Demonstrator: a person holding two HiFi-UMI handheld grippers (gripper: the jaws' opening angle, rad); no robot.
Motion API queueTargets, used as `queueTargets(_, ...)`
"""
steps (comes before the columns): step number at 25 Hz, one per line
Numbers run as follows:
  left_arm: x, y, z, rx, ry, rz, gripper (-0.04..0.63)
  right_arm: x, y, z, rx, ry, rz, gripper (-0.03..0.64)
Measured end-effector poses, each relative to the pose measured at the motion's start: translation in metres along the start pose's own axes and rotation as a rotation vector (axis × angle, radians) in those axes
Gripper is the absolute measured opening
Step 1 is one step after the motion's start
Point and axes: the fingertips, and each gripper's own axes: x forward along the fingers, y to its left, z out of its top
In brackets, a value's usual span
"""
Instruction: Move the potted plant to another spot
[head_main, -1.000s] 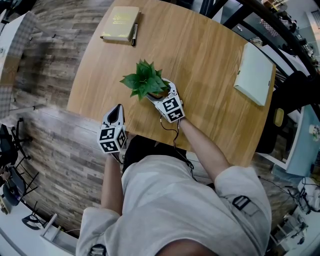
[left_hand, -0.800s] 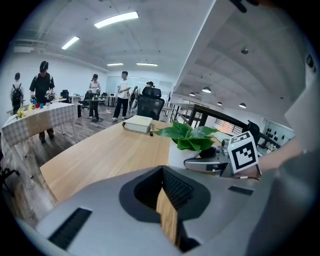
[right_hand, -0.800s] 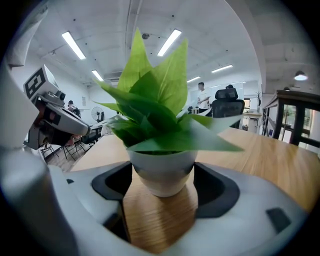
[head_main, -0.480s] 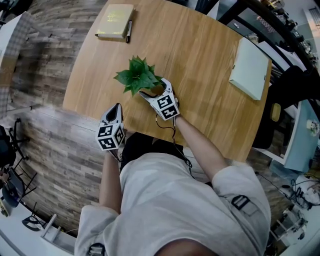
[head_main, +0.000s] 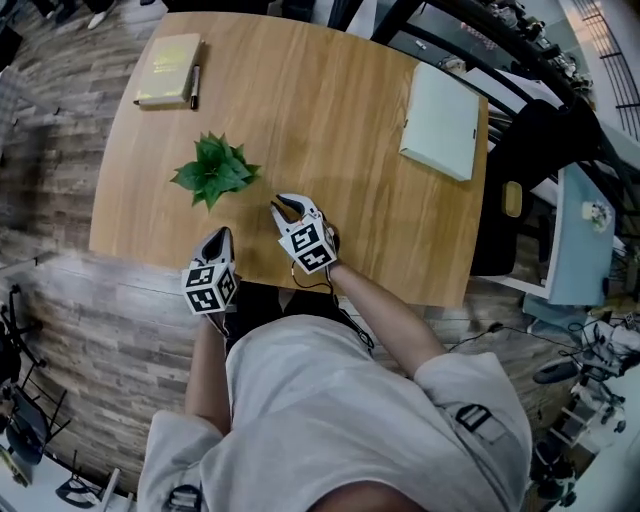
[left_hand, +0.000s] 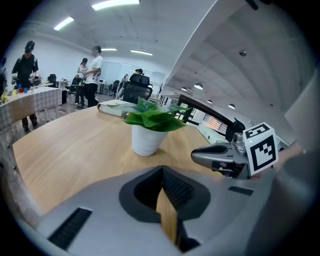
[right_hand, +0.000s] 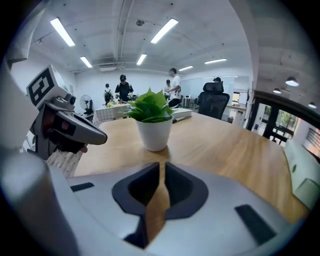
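Note:
The potted plant (head_main: 215, 172), green leaves in a small white pot (left_hand: 146, 140), stands upright on the wooden table (head_main: 330, 110), free of both grippers. In the right gripper view the pot (right_hand: 154, 135) is straight ahead, a short way off. My right gripper (head_main: 283, 208) sits to the plant's right; its jaws (right_hand: 162, 167) have just been closing, are shut and hold nothing. At the table's near edge, below the plant, my left gripper (head_main: 222, 236) is shut and empty (left_hand: 161, 170).
A beige notebook (head_main: 168, 70) with a pen (head_main: 193, 87) lies at the table's far left corner. A pale book (head_main: 440, 120) lies at the far right. Several people and an office chair (right_hand: 215, 97) are in the room beyond.
My right gripper has let go of the pot and drawn back to its right, jaws now together. The left gripper has come forward to the table edge. The plant stays standing.

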Motion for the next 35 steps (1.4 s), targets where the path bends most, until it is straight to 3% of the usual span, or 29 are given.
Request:
queueTargets(1,0.005,-0.009,-0.001,0.005,0.007,-0.021,0.012,-0.007,-0.006,-0.002,0.009,0.003,-0.025,0.006)
queueTargets(8,0.034,-0.060,-0.010,0.064,0.067,-0.136,0.012,-0.043,-0.032,-0.030,0.098,0.036,-0.119,0.003)
queueTargets(12,0.048,-0.085,-0.003,0.130,0.100,-0.218,0.012,-0.063,-0.043,-0.041,0.205,0.001,-0.180,0.003)
queueTargets(16,0.055,-0.111,0.018,0.190,0.108,-0.306,0.012,-0.092,-0.054,-0.035,0.212,-0.031,-0.259,0.003)
queueTargets(20,0.057,-0.141,0.056,0.232,0.056,-0.381,0.012,-0.131,-0.079,-0.018,0.257,-0.093,-0.358,0.003)
queueTargets(27,0.046,-0.188,0.109,0.283,-0.053,-0.455,0.012,-0.200,-0.108,0.009,0.236,-0.183,-0.463,0.003)
queueTargets(31,0.033,-0.223,0.145,0.299,-0.155,-0.483,0.012,-0.238,-0.130,0.041,0.224,-0.284,-0.535,0.003)
queueTargets(35,0.010,-0.259,0.183,0.324,-0.277,-0.539,0.012,-0.268,-0.142,0.084,0.142,-0.372,-0.586,0.003)
